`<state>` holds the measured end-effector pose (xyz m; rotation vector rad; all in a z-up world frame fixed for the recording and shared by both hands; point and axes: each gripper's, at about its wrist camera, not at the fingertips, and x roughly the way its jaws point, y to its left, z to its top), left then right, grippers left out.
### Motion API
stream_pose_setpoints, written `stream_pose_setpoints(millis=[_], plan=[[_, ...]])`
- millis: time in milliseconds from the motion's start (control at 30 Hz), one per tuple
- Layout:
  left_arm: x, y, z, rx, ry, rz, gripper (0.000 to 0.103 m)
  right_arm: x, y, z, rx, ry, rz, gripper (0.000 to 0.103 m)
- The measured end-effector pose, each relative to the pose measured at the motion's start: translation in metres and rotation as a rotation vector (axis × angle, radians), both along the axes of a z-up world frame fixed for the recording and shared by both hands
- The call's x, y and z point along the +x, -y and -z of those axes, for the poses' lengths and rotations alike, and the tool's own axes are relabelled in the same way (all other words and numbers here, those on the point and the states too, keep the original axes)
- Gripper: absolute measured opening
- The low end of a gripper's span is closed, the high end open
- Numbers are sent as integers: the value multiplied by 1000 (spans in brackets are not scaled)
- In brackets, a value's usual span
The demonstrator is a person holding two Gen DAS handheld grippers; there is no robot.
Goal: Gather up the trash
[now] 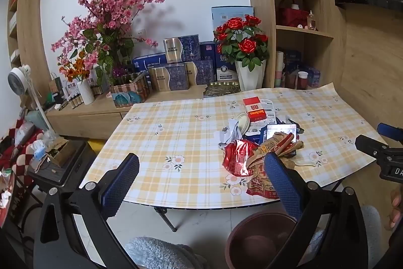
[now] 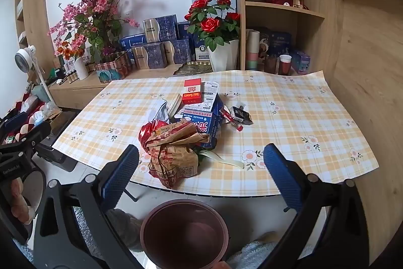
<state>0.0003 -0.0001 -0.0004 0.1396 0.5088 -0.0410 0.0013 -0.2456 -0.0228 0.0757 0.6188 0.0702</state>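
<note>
While on floor | bin (image 2: pixel 185 231): looks empty | trash pile (image 2: pixel 181 138): on table (image 2: pixel 289 117)

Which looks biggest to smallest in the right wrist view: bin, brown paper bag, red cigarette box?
1. bin, though it is nearest the camera, so partly inflated.
2. brown paper bag.
3. red cigarette box, farthest away, so possibly understated.

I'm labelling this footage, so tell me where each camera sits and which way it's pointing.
Left wrist: on the left gripper, open, tilted down at the table; right gripper at its right edge.
Right wrist: on the right gripper, open, angled down; left gripper at its left edge.
Shared: trash pile, bin.
</note>
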Motion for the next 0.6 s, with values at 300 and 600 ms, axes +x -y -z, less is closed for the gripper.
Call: stream_pose_setpoints(millis=[300, 600], plan=[[3, -1, -1, -34, -11, -6, 98, -1, 1, 2, 19, 9, 10, 97], [2, -1, -2, -29, -7, -4, 98, -1, 3, -2, 17, 9, 17, 97]])
